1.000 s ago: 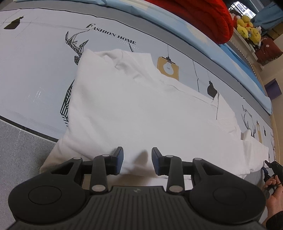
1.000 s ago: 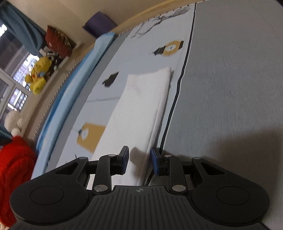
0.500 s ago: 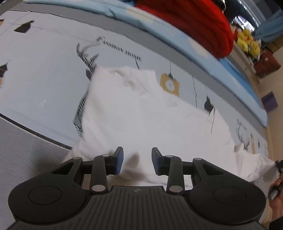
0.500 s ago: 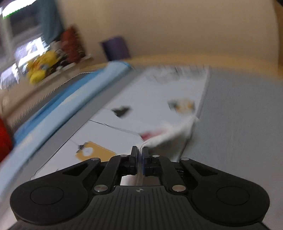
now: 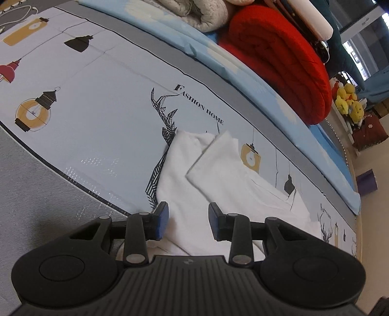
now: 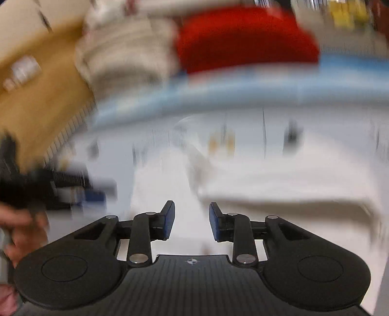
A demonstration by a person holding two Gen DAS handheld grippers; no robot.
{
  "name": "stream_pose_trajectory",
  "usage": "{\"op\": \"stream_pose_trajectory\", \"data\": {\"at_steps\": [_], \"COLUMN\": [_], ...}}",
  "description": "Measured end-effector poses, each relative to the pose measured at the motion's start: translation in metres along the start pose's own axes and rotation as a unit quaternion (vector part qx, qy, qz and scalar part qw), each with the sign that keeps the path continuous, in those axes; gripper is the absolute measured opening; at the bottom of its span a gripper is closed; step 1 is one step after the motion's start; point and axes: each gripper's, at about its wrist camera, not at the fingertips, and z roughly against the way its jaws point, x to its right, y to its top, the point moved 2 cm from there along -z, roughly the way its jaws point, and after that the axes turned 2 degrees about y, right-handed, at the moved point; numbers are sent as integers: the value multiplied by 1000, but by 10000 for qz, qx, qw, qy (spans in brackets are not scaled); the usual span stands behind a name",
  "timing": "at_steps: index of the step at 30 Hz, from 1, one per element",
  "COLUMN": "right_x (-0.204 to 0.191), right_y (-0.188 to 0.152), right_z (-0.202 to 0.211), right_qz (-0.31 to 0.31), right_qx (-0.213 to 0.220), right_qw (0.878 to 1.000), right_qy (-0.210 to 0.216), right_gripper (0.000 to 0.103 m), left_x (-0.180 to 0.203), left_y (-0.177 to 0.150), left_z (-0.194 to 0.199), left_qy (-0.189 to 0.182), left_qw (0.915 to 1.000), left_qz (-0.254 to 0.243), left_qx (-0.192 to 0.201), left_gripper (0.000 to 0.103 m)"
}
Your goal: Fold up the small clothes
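Jaws of the left gripper (image 5: pixel 186 220) stand apart with nothing pinched between them, low in the middle of the left wrist view, hovering above the near part of the white garment (image 5: pixel 216 175). Whether the pads brush the cloth cannot be told. Jaws of the right gripper (image 6: pixel 192 218) are opening, and nothing lies between them; white cloth shows behind the gap.

In the left wrist view the white garment lies flat on the printed bed sheet (image 5: pixel 97 116), running from the centre of the frame toward the lower right. One flap of it is folded back over the body, its corner pointing to the upper middle, just beside a yellow lamp print (image 5: pixel 250 156). The cloth partly covers a black deer drawing (image 5: pixel 167 131), under the words "FASHION HOME". In the right wrist view, heavily blurred, the garment (image 6: pixel 279 184) fills the centre and right, with a thick folded edge near the right finger.

Around the garment: a grey mattress border (image 5: pixel 36 182) at the lower left, and a light blue quilt (image 5: pixel 243 73) along the far side of the sheet. On that quilt sit a rolled red blanket (image 5: pixel 279 63) at the upper right and a beige rolled blanket (image 5: pixel 201 14) at the top. Yellow plush toys (image 5: pixel 347 104) stand at the far right edge. In the right wrist view a person's hand (image 6: pixel 22 228) shows at the lower left beside a dark blurred shape.
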Motion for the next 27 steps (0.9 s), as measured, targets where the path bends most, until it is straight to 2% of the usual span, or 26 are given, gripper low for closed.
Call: {"op": "stream_pose_trajectory", "data": {"at_steps": [2, 5, 8, 12, 16, 22, 25, 27], "right_x": [4, 15, 37, 77, 110, 161, 175, 178], "right_y": [-12, -19, -17, -10, -5, -16, -20, -20], "right_z": [-10, -11, -17, -20, -16, -15, -15, -13], "right_qz": [-501, -855, -1153, -2061, -2526, -3302, -3631, -3726], "right_qx": [-407, -289, -213, -137, -6, -178, -207, -201], "right_qw": [9979, 9958, 9906, 9763, 9640, 9371, 9252, 9218], "right_qy": [-102, -178, -698, -645, -830, -1113, -1079, -1047], "right_gripper": [33, 34, 36, 36, 36, 36, 36, 36], "left_x": [1, 3, 4, 6, 5, 5, 2, 2], "left_y": [1, 0, 2, 5, 7, 9, 11, 12], "left_z": [-2, -11, -22, -39, -60, -82, -89, -92], "left_qy": [24, 42, -67, -255, -355, -230, -190, -180], "left_qw": [10000, 10000, 9998, 9991, 9973, 9963, 9948, 9938], "left_qz": [-12, 18, 161, 333, 637, 814, 978, 1062], "left_qx": [-6, 8, 35, 42, -14, 121, 213, 273], "left_gripper": [39, 38, 38, 36, 36, 36, 36, 36]}}
